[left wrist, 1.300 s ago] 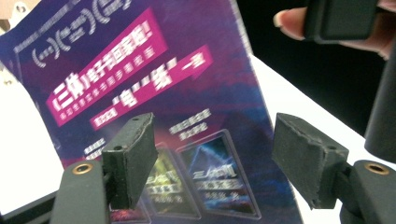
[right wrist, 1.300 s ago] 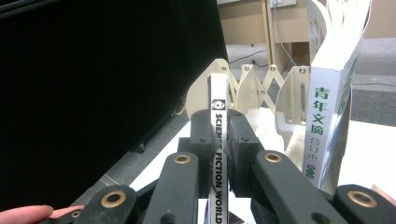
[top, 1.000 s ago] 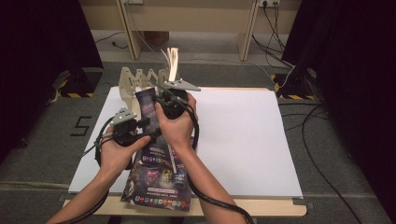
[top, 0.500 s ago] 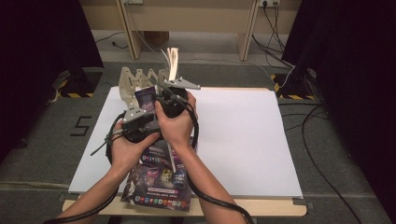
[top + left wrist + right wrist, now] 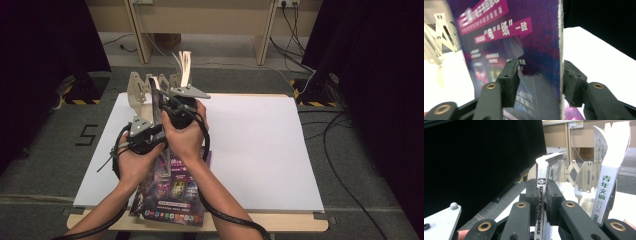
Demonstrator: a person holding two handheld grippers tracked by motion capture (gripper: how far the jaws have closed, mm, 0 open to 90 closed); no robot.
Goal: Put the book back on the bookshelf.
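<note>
A purple magazine (image 5: 156,102) stands upright on the white table (image 5: 260,145), in front of a folding wooden rack (image 5: 139,90). My right gripper (image 5: 170,102) is shut on its spine (image 5: 541,182), a pad pressed on each side (image 5: 542,192). My left gripper (image 5: 150,122) comes in from the left. Its jaws have just been closing, and the magazine's cover (image 5: 499,30) lies between them (image 5: 540,75), with a gap still left at the pads. A white magazine with green characters (image 5: 609,182) stands in the rack (image 5: 584,176).
Another purple magazine (image 5: 170,197) lies flat at the table's front edge under the forearms. The white magazine (image 5: 185,67) rises above the rack at the back left. Dark curtains hang on both sides, and cables (image 5: 345,165) run over the floor on the right.
My left gripper has edged right, toward the upright magazine. The right gripper and the magazine in it have stayed where they were.
</note>
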